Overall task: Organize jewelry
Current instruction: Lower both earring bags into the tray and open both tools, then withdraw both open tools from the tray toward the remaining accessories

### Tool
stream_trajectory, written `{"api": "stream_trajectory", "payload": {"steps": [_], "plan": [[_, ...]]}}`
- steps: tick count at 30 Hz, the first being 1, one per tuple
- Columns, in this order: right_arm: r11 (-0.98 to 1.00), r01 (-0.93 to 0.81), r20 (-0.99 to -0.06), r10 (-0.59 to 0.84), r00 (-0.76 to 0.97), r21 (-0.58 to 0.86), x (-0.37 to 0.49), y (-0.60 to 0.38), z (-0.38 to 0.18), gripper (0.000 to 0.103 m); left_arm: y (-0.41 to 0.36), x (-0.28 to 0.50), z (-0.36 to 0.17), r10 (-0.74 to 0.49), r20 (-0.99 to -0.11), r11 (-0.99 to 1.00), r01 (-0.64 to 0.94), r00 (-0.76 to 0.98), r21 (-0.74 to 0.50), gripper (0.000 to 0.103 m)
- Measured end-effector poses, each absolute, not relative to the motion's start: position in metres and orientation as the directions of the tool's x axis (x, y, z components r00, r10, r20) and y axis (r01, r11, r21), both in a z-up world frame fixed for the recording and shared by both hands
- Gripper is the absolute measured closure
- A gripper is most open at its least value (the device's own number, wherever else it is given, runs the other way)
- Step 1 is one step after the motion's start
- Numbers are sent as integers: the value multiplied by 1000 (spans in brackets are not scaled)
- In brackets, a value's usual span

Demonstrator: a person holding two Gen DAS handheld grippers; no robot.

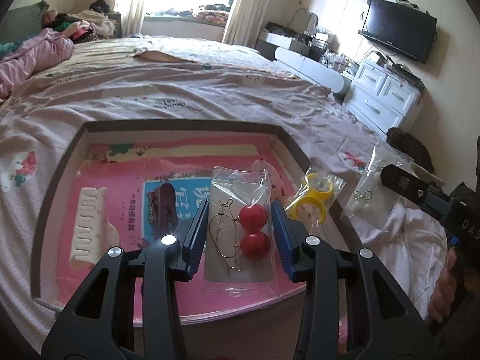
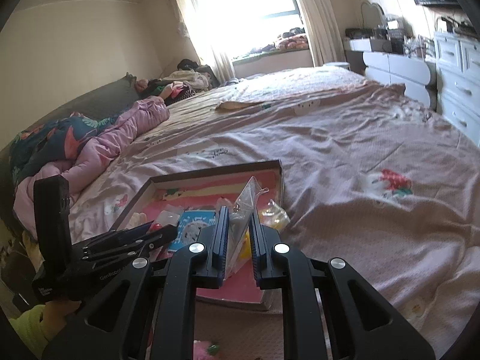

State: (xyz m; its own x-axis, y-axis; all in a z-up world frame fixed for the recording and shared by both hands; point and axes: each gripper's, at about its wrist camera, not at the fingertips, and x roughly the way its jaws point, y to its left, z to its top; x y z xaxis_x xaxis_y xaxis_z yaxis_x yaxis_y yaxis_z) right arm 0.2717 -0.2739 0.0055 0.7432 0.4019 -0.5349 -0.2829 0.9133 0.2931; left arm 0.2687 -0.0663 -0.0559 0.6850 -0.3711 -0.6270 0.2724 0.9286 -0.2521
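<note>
A shallow cardboard tray with a pink printed floor lies on the bed. My left gripper hangs low over it, and its blue pads touch both side edges of a clear bag of red ball earrings. A white comb and a brown claw clip rest in the tray. A bag of yellow rings leans on the tray's right rim. My right gripper is shut on a clear bag of white earrings, which hangs over the tray's near right corner. The left wrist view shows that bag of white earrings too.
The bed's pink sheet spreads all round the tray. A pink quilt is bunched at the far left. White drawers stand beyond the bed's right edge. A person's hand holds the right gripper's handle.
</note>
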Motion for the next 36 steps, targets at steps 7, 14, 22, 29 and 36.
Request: {"api": "stream_trajectory", "payload": {"steps": [7, 14, 22, 29, 36], "plan": [[904, -283, -559, 423, 713, 321, 276, -268, -8, 90, -68, 272, -63, -357, -646, 934, 262, 675, -243, 65], [901, -298, -602, 433, 671, 316, 280, -258, -22, 90, -66, 271, -60, -351, -645, 936, 255, 679, -242, 60], [918, -293, -640, 396, 659, 267, 280, -253, -30, 77, -58, 266, -49, -341, -630, 940, 234, 698, -249, 55], [930, -263, -614, 368, 698, 259, 273, -266, -22, 53, -56, 260, -42, -339, -617, 940, 230, 710, -252, 54], [937, -250, -555, 346, 757, 243, 259, -277, -6, 33, -50, 249, -25, -335, -580, 940, 226, 742, -254, 45]]}}
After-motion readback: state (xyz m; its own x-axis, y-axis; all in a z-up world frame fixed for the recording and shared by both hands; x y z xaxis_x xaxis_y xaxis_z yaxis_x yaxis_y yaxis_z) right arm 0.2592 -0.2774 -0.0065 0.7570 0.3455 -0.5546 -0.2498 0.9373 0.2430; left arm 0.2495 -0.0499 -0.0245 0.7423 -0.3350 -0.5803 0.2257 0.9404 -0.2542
